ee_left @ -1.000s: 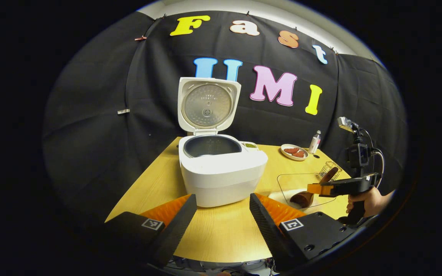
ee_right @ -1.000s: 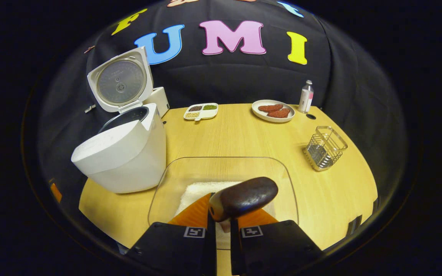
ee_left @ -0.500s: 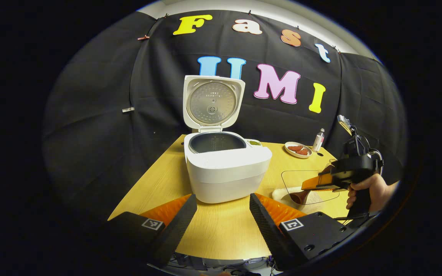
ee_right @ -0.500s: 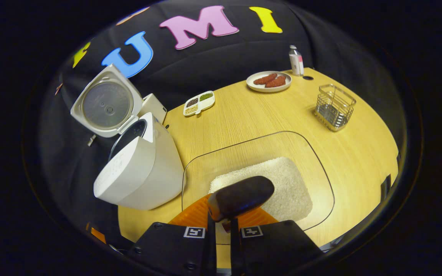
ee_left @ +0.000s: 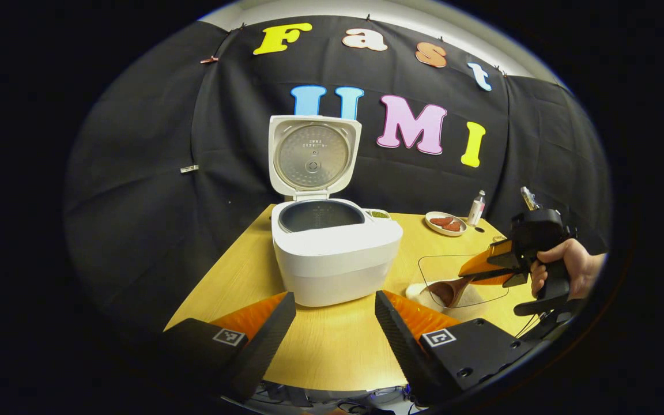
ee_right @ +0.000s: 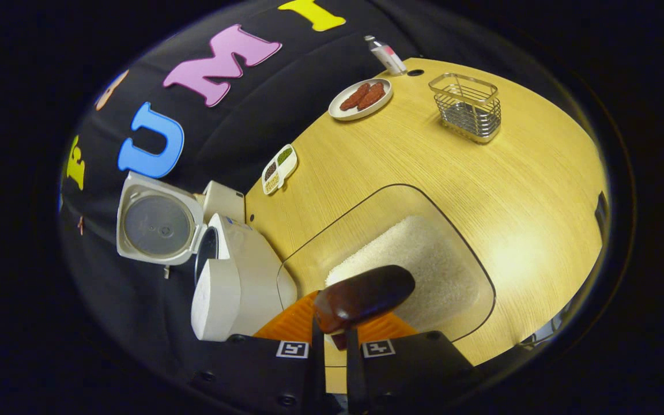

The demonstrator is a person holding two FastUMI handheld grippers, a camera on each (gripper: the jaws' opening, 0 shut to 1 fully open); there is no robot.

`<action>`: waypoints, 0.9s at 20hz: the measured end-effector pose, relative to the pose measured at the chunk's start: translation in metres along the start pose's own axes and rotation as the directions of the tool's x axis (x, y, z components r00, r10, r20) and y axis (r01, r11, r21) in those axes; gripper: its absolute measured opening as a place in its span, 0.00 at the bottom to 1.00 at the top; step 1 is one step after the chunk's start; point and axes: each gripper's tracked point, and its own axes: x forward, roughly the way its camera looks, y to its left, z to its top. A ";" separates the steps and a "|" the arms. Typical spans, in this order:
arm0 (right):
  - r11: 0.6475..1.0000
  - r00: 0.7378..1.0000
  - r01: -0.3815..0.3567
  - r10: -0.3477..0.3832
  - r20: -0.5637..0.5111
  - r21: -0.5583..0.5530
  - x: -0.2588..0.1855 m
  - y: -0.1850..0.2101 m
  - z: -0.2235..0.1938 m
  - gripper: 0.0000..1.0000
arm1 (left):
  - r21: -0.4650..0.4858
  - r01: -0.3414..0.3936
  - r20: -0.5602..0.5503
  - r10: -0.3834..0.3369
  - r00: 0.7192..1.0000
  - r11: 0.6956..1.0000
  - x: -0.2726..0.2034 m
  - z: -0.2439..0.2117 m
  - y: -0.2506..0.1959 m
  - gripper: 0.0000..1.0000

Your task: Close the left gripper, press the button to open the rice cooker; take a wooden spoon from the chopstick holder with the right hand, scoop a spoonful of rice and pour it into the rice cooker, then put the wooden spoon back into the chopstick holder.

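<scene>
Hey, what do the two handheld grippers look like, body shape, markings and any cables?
The left gripper has blocky black finger mounts, each bearing a square black-and-white tag. The right gripper carries matching tags; seen from the left gripper view, it has a black pistol-style handle held by a bare hand, thin cables trailing below.

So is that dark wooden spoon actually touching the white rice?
Touching. The left gripper view shows the dark wooden spoon with its bowl dipped into the white rice.

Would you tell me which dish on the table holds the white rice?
The clear glass tray beside the rice cooker; the round plate holds reddish pieces.
</scene>
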 end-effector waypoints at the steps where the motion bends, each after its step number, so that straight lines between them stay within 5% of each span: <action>1: 0.999 1.000 -0.003 0.003 0.001 0.037 -0.001 -0.003 0.005 0.19 | 0.002 0.004 0.002 -0.004 1.000 1.000 0.000 0.001 -0.002 0.96; 7: 0.982 1.000 -0.022 0.020 0.012 0.189 -0.012 -0.010 0.035 0.19 | -0.008 0.027 -0.001 -0.027 1.000 1.000 0.000 -0.003 -0.019 0.96; 18: 0.965 0.987 -0.160 0.149 0.064 0.209 -0.041 0.065 0.085 0.19 | -0.012 0.021 0.007 -0.021 1.000 1.000 -0.009 -0.005 -0.019 0.96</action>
